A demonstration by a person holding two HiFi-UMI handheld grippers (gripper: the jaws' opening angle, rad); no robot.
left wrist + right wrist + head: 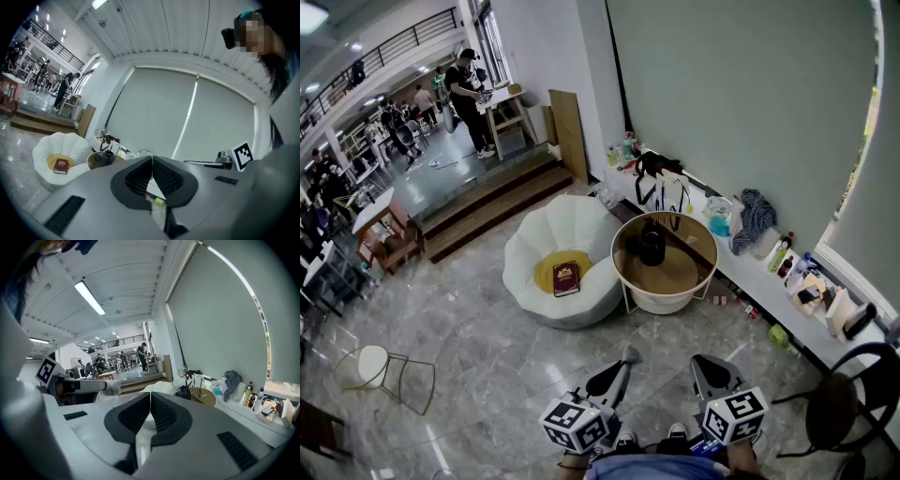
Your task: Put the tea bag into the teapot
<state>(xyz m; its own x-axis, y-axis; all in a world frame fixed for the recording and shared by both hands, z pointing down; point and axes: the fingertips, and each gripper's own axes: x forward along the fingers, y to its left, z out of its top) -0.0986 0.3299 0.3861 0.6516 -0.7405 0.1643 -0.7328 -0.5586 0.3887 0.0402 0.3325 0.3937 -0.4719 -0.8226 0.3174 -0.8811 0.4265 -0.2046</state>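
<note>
Bright, even light from a ceiling strip light (92, 297) glares off the glossy floor (487, 347), while fisheye edges bend and darken.

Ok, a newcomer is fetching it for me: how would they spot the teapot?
Beside the big white shell-shaped seat stands a round table with a wooden top. The teapot sits on it: black and rounded, unlike the coloured bottles on the ledge behind.

Well ahead of the jaws stands the bench (667, 302), with the teapot (652, 246) on it toward its far side. Just left of the bench is a seat (534, 246) — a book (566, 278) lies in its hollow. Behind and right of the bench a ledge (761, 283) runs along the wall — bottles (780, 254) on it.
</note>
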